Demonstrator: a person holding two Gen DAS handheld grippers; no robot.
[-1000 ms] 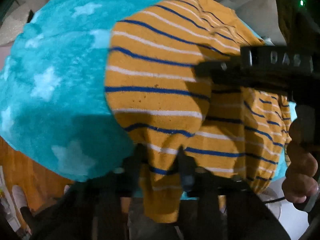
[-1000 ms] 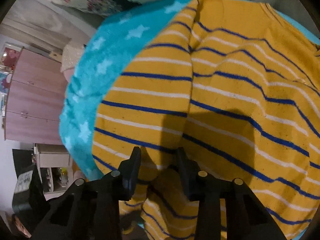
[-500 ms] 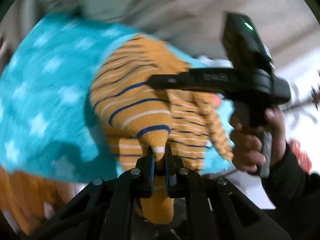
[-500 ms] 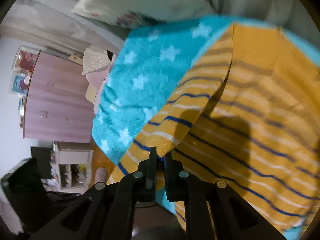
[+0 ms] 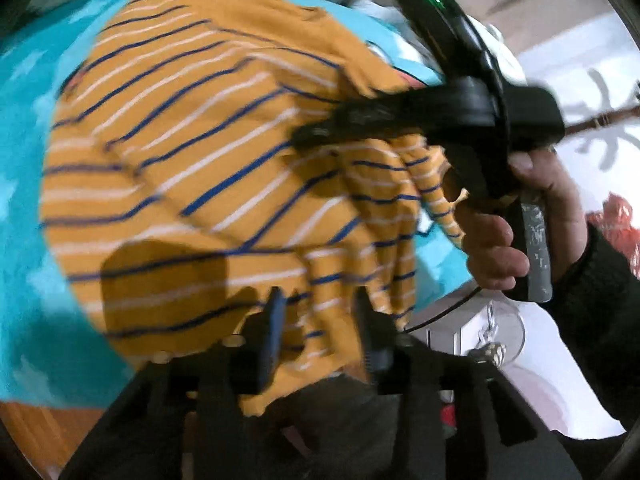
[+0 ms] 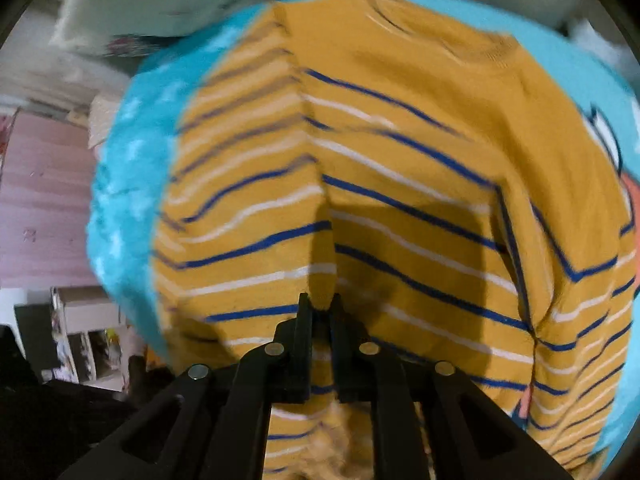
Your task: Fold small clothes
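The right claw (image 6: 319, 312) at the lower middle of its view is clamped on a ridge of one mustard sweater (image 6: 400, 184), its two fingers pressed together with a pinch of knit between them. The left claw (image 5: 318, 320), low in its own view, stands apart, fingers on either side of the sweater's bunched lower edge without pinching it. In the right half of that view the person's right hand (image 5: 520, 216) grips the other tool's handle, a striped sleeve hanging beneath it.

There is one garment, two claws and one hand. The sweater is ribbed at the neck, with thin blue and white stripes, and lies spread on a fluffy turquoise blanket (image 6: 124, 184) printed with pale stars. Orange wood floor (image 5: 44, 428) shows at the lower left of the left view. At the left of the right view stand a pink cabinet (image 6: 44, 208) and a white shelf unit (image 6: 86, 332); a pale pillow (image 6: 152, 4) sits upper left.
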